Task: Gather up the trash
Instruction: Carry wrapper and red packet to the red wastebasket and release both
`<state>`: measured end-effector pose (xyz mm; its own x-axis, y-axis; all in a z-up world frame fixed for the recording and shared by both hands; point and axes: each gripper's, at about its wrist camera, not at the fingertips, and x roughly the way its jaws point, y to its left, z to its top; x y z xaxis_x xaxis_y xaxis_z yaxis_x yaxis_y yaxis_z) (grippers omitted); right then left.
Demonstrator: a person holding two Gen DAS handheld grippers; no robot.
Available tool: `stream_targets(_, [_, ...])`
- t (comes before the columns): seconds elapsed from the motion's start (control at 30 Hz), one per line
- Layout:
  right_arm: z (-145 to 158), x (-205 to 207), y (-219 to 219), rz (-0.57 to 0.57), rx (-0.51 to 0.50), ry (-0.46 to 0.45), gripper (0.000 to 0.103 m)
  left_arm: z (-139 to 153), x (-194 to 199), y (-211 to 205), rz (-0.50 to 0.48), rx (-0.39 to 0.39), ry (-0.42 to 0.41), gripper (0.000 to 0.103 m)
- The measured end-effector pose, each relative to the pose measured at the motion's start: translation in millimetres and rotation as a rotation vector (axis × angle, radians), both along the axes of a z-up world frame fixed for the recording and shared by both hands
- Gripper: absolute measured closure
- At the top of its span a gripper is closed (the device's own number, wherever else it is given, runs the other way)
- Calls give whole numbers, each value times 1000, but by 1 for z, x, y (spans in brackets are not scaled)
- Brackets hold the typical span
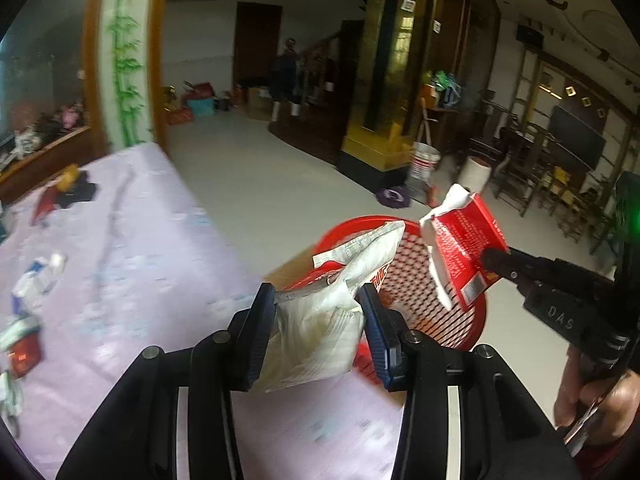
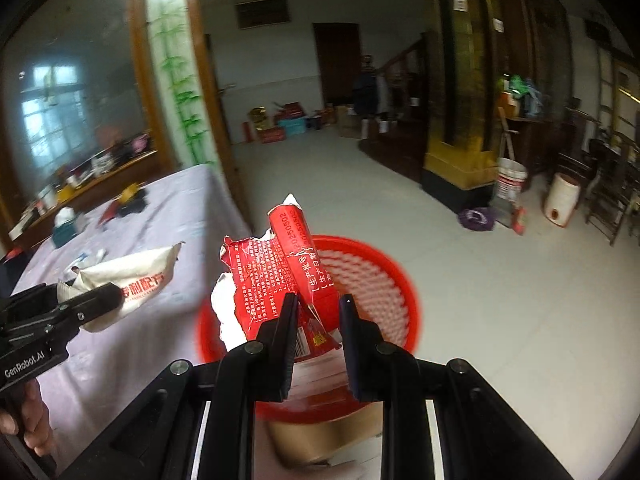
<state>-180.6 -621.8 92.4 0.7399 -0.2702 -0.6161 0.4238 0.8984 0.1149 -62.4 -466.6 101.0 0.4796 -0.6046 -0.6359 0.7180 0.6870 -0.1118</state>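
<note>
On my far left the table [image 1: 132, 248] carries a pale lilac cloth, and scraps still lie scattered on it: a blue-and-white wrapper [image 1: 38, 280] near the left edge, a red piece [image 1: 24, 354] below it, and a dark heap with something yellow [image 1: 74, 188] toward the far end.

My left gripper [image 1: 318, 300] is clamped on a crumpled white bag [image 1: 332, 312]; both blue pads press its sides, and its torn top with red print sticks up past my fingertips. From the right wrist view this same bag [image 2: 128, 280] hangs over the table's edge, with a hand [image 2: 30, 424] around the handle below.

Just beyond it sits the red mesh basket [image 1: 440, 320] on the floor beside the table, with a brown cardboard box [image 2: 320, 436] touching its near side.

My right gripper [image 2: 318, 304] is closed on a torn red packet [image 2: 276, 280] with white lining and printed text; 2 folds of it rise above the basket's rim. In the left view that packet [image 1: 464, 248] is held over the basket's right side, and my right hand [image 1: 596, 396] grips the handle.
</note>
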Motion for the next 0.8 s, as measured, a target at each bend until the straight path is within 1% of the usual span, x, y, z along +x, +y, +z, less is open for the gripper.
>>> stream_targets(0.2, [-11,2,-29,-33,17,30,81,-18,6,-51,-35,26,25,61])
stream_targets(0.37, [-17,8,-43,-39,26,49,80,-25,9,-70,-47,36,26,61])
stream_targets(0.43, [-18,10,-48,-38,29,51,80,-28,11,-73,-47,41,19,61])
stream_targets(0.47, [-18,11,-50,-37,28,55,80,-29,11,-74,-45,44,16,57])
stream_targets(0.57, [-19,14,-51,-33,32,57,77,-31,13,-76,-46,50,24,56])
stream_targets(0.67, [-20,16,-52,-38,37,60,74,-30,14,-73,-34,48,31,44])
stream_targets(0.8, [-13,10,-49,-51,48,32,74,-22,9,-60,-22,37,12,44])
